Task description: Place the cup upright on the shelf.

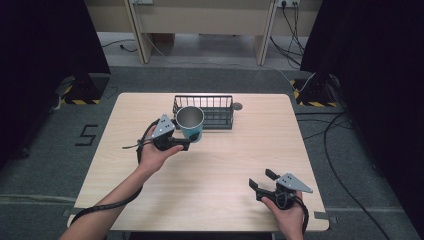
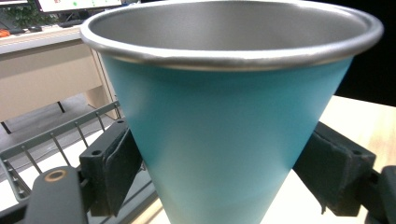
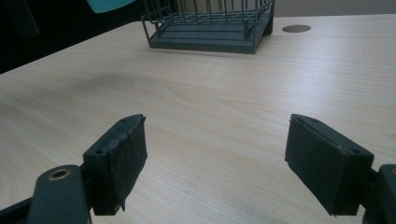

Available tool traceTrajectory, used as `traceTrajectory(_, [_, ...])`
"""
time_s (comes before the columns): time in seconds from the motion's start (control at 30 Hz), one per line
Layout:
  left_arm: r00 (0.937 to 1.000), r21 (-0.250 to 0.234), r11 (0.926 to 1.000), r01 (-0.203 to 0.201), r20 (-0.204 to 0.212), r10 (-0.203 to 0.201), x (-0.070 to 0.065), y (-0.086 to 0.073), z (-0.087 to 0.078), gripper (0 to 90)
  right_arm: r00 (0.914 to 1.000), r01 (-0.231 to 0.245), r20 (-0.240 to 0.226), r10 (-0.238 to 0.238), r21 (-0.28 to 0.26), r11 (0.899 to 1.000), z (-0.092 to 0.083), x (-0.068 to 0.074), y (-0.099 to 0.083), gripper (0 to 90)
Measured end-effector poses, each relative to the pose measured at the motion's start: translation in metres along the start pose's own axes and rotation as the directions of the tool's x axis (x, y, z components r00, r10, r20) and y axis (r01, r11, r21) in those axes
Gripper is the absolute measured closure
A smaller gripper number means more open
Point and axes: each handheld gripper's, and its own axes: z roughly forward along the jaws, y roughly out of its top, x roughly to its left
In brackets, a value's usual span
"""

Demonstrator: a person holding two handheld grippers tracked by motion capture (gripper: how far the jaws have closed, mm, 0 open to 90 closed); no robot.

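Pinching teal tapered steel-lined cup [image 2: 224,140] in left claw [image 1: 189,142]; likely light, rigid, slippery; gripped mid-wall. Right claw [image 1: 264,181] spread, unloaded.

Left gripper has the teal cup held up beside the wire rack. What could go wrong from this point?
The cup tapers toward its base, and the left gripper pinches it low on the smooth wall, so it might slip upward out of the pads or tilt. It hangs close to the wire rack; its base could catch the rim on the way in. The right gripper is far off, open, no help.
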Motion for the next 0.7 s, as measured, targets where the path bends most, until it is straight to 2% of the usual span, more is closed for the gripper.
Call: traceTrajectory(0.7, [0.9992,0.01,0.9999,0.006,-0.041,-0.006,0.017,0.011,0.021,18.9,1.0,-0.001,-0.004,0.001,0.001,1.0,0.0,0.0,0.0,21.6])
